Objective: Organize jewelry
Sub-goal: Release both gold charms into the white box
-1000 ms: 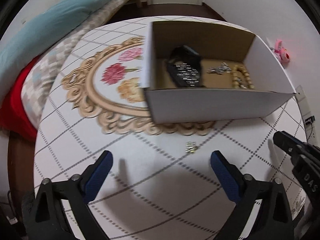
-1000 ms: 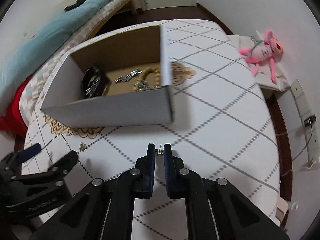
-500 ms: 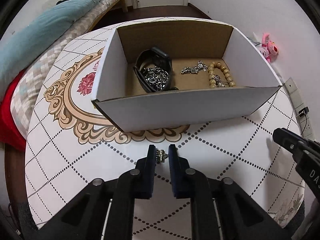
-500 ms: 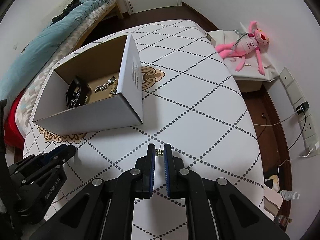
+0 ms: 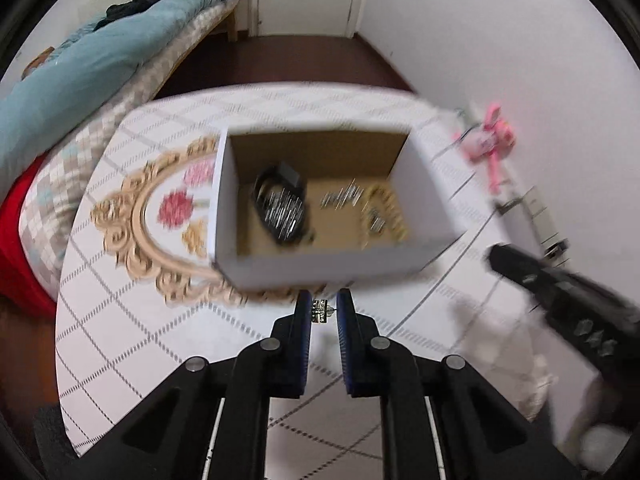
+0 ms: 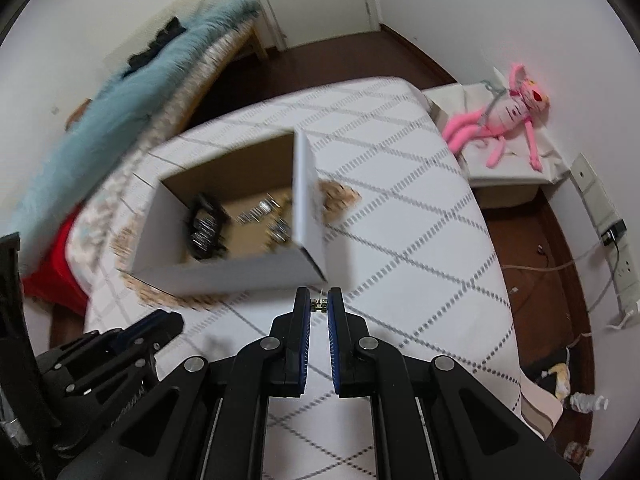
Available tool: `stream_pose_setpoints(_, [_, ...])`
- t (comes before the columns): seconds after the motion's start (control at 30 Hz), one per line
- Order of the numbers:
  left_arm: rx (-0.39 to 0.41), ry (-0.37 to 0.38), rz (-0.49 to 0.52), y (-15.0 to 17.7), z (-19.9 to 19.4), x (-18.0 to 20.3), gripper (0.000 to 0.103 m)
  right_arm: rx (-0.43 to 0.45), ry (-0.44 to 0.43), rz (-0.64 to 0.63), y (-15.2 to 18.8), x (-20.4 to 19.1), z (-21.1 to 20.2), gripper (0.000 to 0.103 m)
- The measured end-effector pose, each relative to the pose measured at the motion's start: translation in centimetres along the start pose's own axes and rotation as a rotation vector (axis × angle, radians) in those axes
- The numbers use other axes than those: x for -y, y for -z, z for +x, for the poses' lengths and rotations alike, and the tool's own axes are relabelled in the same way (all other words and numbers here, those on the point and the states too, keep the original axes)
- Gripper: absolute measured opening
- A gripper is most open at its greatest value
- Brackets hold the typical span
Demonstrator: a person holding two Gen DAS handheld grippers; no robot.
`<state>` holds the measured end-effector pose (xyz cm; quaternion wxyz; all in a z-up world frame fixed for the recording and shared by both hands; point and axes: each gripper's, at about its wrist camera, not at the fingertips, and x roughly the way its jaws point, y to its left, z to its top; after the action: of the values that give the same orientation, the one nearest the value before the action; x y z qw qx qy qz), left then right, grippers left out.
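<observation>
My left gripper (image 5: 320, 315) is shut on a small sparkly earring (image 5: 320, 314) and holds it above the table, just in front of the open white cardboard box (image 5: 332, 270). My right gripper (image 6: 319, 304) is shut on a second small earring (image 6: 319, 304), near the box's right front corner (image 6: 308, 268). Inside the box lie a black bracelet with silver chain (image 5: 282, 210), a silver piece (image 5: 340, 198) and a gold bead bracelet (image 5: 384, 212). The right gripper also shows at the right of the left wrist view (image 5: 560, 296), the left gripper at the lower left of the right wrist view (image 6: 132, 344).
The box stands on a round table (image 6: 420, 240) with a white diamond-pattern cloth and a floral gold-framed print (image 5: 160, 216). A bed with a teal blanket (image 5: 100, 64) is at the left. A pink plush toy (image 6: 504, 116) lies on a low stand at the right.
My left gripper closed on the earring that lay on the table and lifted it. Both grippers rose, each with its earring, and the views now blur with motion.
</observation>
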<state>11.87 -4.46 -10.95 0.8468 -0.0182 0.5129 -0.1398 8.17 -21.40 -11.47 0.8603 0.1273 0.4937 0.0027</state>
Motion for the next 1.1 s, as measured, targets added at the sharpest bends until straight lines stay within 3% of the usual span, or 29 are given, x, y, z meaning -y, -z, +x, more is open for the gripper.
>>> stream_pose_setpoints(0.2, [-0.013,0.072,-0.040,-5.5,-0.1,-1.2,0.010,0.007,-0.082,-0.049,-4.9,-2.5,-0.2,0.009])
stream_pose_setpoints(0.43, [-0.088,-0.009,-0.060,-8.9,2.3,-3.4,0.015,-0.149,-0.097,-0.091,-9.6,-3.9,5.5,0.009])
stream_pose_setpoints(0.47, [-0.094,-0.021,-0.063,-9.1,2.4,-3.6,0.017,-0.166,-0.094,-0.089,-9.8,-3.9,6.1,0.010])
stream_pose_setpoints(0.5, [-0.102,-0.042,-0.074,-9.3,2.5,-3.9,0.030,-0.188,-0.091,-0.090,-10.3,-4.0,6.7,0.010])
stream_pose_setpoints(0.53, [-0.106,-0.055,-0.090,-9.5,2.6,-4.3,0.049,-0.212,-0.083,-0.097,-10.7,-4.2,7.3,0.012])
stream_pose_setpoints(0.6, [-0.087,-0.067,-0.108,-9.7,2.3,-5.0,0.066,-0.219,-0.073,-0.096,-11.1,-4.1,7.6,0.024])
stream_pose_setpoints(0.63, [-0.078,-0.083,-0.113,-9.8,2.1,-5.3,0.067,-0.214,-0.067,-0.098,-11.2,-4.1,7.5,0.031])
stream_pose_setpoints(0.87, [-0.082,-0.153,-0.121,-8.9,2.3,-6.4,0.077,-0.180,-0.002,-0.108,-11.5,-3.4,6.0,0.040])
stream_pose_setpoints(0.9, [-0.087,-0.165,-0.119,-8.5,2.4,-6.4,0.087,-0.174,0.017,-0.113,-11.4,-3.3,5.8,0.045])
stream_pose_setpoints(0.97, [-0.088,-0.178,-0.113,-8.0,2.5,-6.3,0.094,-0.167,0.042,-0.121,-11.1,-3.1,5.5,0.056])
stream_pose_setpoints(1.1, [-0.081,-0.216,-0.091,-6.8,2.9,-6.0,0.103,-0.158,0.136,-0.151,-10.2,-2.9,5.2,0.097])
